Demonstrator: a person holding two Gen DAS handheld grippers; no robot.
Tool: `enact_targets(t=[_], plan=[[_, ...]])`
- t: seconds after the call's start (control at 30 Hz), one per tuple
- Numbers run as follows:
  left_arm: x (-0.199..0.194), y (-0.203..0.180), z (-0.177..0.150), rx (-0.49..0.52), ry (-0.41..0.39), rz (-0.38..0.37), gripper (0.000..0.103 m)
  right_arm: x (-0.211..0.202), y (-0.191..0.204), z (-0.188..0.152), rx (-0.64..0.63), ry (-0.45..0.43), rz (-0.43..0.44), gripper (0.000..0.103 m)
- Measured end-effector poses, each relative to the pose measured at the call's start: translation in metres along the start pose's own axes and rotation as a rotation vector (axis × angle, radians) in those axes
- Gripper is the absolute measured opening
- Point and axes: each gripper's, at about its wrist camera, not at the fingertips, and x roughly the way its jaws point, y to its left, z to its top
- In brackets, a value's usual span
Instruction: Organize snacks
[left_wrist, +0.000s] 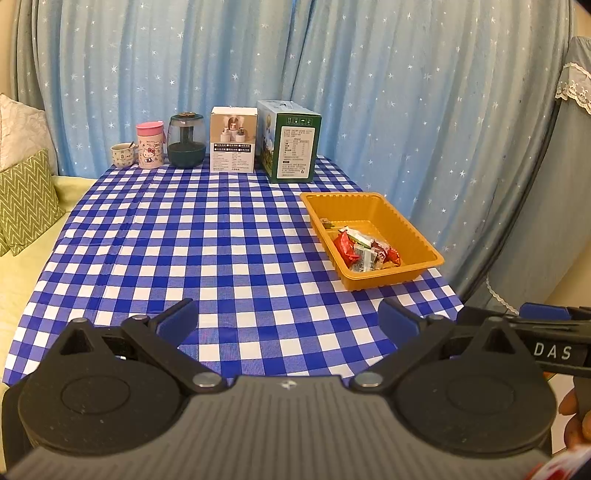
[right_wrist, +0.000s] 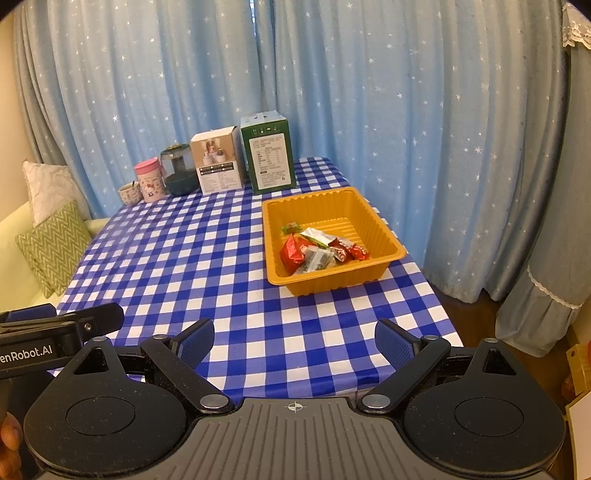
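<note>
Snack wrappers in ribbed orange plastic tray (right_wrist: 384, 225), right side of the blue-and-white checked tablecloth (right_wrist: 207, 258).

Small foil and clear-film snack packets (right_wrist: 317, 251), red, silver and green, heaped loose in the tray's near corner. Judged light, crinkly, slippery; contents possibly crushable. Best pinched at a crimped end seam. Tray looks thin and flexible; take by its rim. Left gripper (left_wrist: 288, 323) and right gripper (right_wrist: 293, 341) both spread wide, holding nothing, hovering over the table's near edge, well apart from the tray.
</note>
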Motion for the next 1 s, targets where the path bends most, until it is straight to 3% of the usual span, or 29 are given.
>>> enact_targets(t=[1.0], plan=[[0.0007,0.0031,-0.0065,0.007,0.008,0.003,0.103,0.0012,-0.0026,-0.0015,0.007,0.001,0.001,0.093]])
